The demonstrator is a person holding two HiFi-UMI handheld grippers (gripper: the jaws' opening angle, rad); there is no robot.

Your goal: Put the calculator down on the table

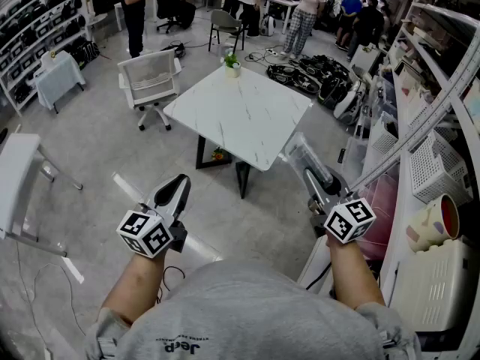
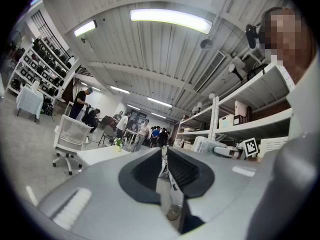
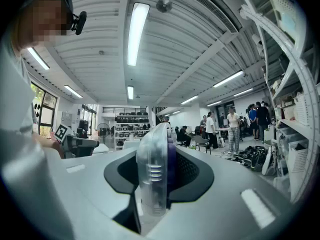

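Observation:
My right gripper (image 1: 319, 188) is shut on the calculator (image 1: 303, 159), a slim purple device in a clear plastic cover. It sticks out forward of the jaws, edge-on, in mid-air above the floor. In the right gripper view the calculator (image 3: 152, 176) stands upright between the dark pads (image 3: 192, 171). The white marble table (image 1: 247, 118) stands ahead, beyond both grippers, and the calculator's tip is short of the table's near right corner. My left gripper (image 1: 173, 192) hangs over the floor left of the table; its jaws (image 2: 164, 170) are together with nothing in them.
A small potted plant (image 1: 232, 65) sits at the table's far corner. A white office chair (image 1: 150, 81) stands left of the table. Metal shelving (image 1: 435, 126) with white baskets and a mug (image 1: 433, 223) runs along my right. Another white table (image 1: 16, 172) is at far left; people stand at the back.

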